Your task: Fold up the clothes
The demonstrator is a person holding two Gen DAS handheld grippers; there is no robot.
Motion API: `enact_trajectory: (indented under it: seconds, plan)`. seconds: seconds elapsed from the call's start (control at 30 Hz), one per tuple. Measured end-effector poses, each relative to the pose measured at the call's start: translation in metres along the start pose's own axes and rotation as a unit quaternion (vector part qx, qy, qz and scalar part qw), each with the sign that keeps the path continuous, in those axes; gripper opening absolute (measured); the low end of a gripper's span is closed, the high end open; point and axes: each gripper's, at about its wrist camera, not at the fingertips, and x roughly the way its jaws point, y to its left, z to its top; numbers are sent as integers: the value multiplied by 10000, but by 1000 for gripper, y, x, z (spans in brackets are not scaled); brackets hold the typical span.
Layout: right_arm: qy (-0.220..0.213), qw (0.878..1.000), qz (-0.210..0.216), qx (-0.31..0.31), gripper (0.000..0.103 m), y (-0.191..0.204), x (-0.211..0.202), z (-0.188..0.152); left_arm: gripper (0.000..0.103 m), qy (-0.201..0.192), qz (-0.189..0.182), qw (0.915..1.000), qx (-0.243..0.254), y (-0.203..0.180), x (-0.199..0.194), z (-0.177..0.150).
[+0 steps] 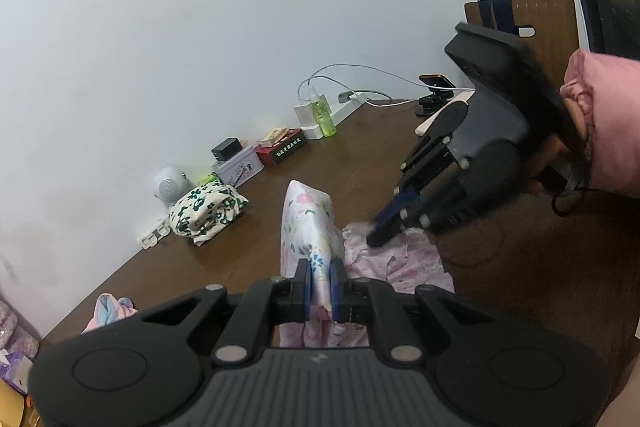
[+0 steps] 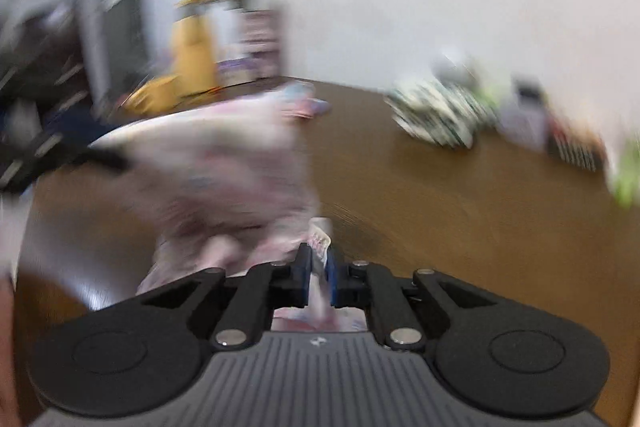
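two tools angled down over the brown worktop [image 1: 360,155], left tool [image 1: 320,285] clamped on a raised fold of pink floral garment [image 1: 308,223], right tool [image 2: 319,273] pinched onto its other edge, green-flowered bundle [image 1: 206,209] by white wall [image 1: 200,27]

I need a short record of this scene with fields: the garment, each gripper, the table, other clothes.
garment: pink floral garment, partly lifted off the table, rest lying crumpled
left gripper: shut on a fold of the garment
right gripper: shut on another edge of the garment
table: brown wood, against a white wall
other clothes: green floral garment bundled near the wall; small pink and blue garment at the table edge
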Motion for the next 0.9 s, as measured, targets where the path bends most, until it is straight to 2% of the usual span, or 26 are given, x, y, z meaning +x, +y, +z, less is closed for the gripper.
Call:
enact_trajectory:
  seconds: [0.07, 0.13, 0.33, 0.47, 0.67, 0.9]
  plan:
    - [211, 9971, -93, -727, 5, 22, 0, 0, 8, 1, -36, 10000, 31, -2, 0, 0]
    - [566, 9885, -262, -1378, 4, 40, 4, -4, 8, 13, -87, 9999, 85, -6, 0, 0]
    - [1265, 9586, -481, -2504, 4, 63, 17, -15, 8, 94, -490, 9984, 283, -17, 6, 1]
    - [1285, 9597, -450, -2457, 4, 65, 20, -19, 8, 244, -893, 9946, 467, -28, 18, 0]
    - [1089, 9703, -455, -2113, 6, 60, 11, -22, 8, 547, -1161, 9899, 608, -45, 42, -1]
    - [892, 9766, -511, -1888, 8, 49, 7, -26, 8, 656, -1384, 9857, 702, -55, 57, -4]
